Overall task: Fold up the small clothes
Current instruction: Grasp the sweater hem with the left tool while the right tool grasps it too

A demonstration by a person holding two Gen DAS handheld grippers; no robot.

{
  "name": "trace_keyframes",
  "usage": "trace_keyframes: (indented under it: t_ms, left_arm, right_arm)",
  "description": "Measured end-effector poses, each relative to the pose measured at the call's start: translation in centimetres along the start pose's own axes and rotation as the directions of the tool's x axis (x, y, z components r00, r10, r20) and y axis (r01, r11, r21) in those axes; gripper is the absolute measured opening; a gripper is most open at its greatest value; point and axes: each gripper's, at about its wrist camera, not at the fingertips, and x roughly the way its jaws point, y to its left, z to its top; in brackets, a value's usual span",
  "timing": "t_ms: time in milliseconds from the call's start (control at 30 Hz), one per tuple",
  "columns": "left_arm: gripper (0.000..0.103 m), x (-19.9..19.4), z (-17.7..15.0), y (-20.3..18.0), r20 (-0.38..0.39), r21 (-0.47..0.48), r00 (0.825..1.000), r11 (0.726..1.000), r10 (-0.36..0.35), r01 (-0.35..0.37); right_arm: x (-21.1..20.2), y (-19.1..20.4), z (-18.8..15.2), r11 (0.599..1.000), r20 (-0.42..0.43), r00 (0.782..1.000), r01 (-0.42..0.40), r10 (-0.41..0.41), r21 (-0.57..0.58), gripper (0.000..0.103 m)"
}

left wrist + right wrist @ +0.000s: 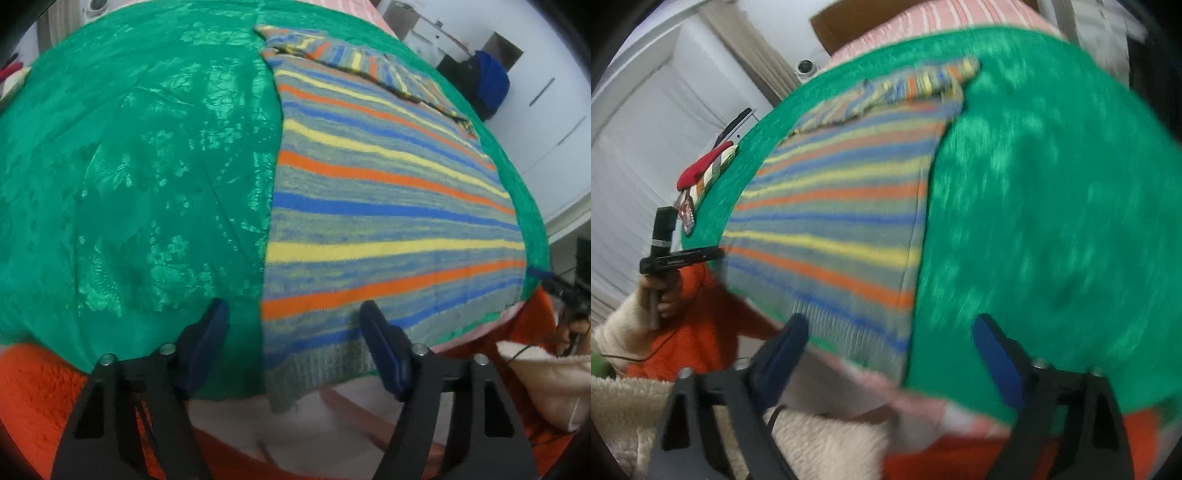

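A striped knit sweater (388, 206) lies flat on a green cloth (129, 166), its bands orange, blue, yellow and grey-green. A sleeve (369, 66) is folded across its far end, and the ribbed hem (306, 369) lies at the near edge of the cloth, partly hanging over it.

The left gripper (295, 321) hovers over the hem's left corner with its jaws apart and nothing between them. The right gripper (890, 332) hangs over the hem's other corner, jaws likewise apart and empty. No pad touches the knit in either view.

The right wrist view is smeared by motion, so the stripes and cloth pattern blur there. In that view the left gripper's body and the hand (665, 295) holding it show at the left edge, with a cream fleece sleeve (620, 332). Whether the sweater's side nearest that hand reaches the cloth's edge is hard to tell.

The cloth spreads wide and bare on the sweater's left in the left wrist view. Orange fabric (33, 398) lies below the near edge.
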Motion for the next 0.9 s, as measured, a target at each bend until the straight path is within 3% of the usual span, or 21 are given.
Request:
trace_keyframes:
  t_ms: [133, 200, 267, 300, 333, 367, 400, 500, 733, 900]
  left_arm:
    - [0.06, 0.0, -0.2, -0.2, -0.019, 0.008, 0.999, 0.999, -0.038, 0.038]
    - [0.06, 0.6, -0.6, -0.3, -0.039, 0.022, 0.998, 0.999, -0.039, 0.04]
    - [0.059, 1.3, -0.7, -1.0, -0.063, 0.047, 0.998, 0.999, -0.02, 0.023]
    - [0.056, 1.3, -0.8, -1.3, -0.071, 0.063, 0.997, 0.998, -0.011, 0.015]
    - [0.043, 1.3, -0.8, -1.6, -0.083, 0.076, 0.997, 0.997, -0.01, 0.016]
    - [0.021, 1.4, -0.9, -1.7, -0.101, 0.082, 0.995, 0.996, -0.014, 0.022]
    - [0.008, 1.5, -1.0, -1.6, -0.118, 0.074, 0.993, 0.997, -0.026, 0.035]
    - [0.004, 0.7, -1.2, -1.0, -0.112, 0.031, 0.992, 0.997, -0.061, 0.065]
    - [0.003, -4.1, -1.6, 0.6, -0.011, -0.069, 0.987, 0.985, -0.16, 0.159]
    - [0.003, -4.7, -1.9, 0.6, 0.007, -0.088, 0.985, 0.982, -0.17, 0.17]
  right_arm:
    - [1.7, 0.4, -0.8, 1.0, -0.03, 0.999, -0.011, 0.012, 0.007, 0.069]
    - [2.0, 0.5, -0.4, 1.0, -0.04, 0.999, -0.018, 0.018, 0.003, 0.062]
    - [2.9, 0.7, 0.0, 1.0, -0.064, 0.998, -0.012, 0.012, 0.0, 0.051]
    - [3.3, 1.0, 0.3, 1.0, -0.08, 0.997, -0.015, 0.014, -0.01, 0.039]
    - [3.9, 1.4, 0.3, 0.999, -0.113, 0.994, -0.004, 0.0, -0.035, 0.021]
    - [4.3, 1.9, 0.3, 0.999, -0.134, 0.991, 0.015, -0.022, -0.052, 0.012]
    - [4.7, 2.1, 0.2, 0.998, -0.153, 0.987, 0.032, -0.041, -0.062, 0.007]
    - [4.5, 2.4, 0.3, 0.998, -0.155, 0.987, 0.034, -0.042, -0.052, 0.006]
    - [0.1, 3.1, 0.4, 0.999, -0.085, 0.996, 0.033, -0.037, -0.039, 0.005]
    - [-1.0, 3.4, 0.4, 0.999, -0.066, 0.997, 0.035, -0.038, -0.041, 0.005]
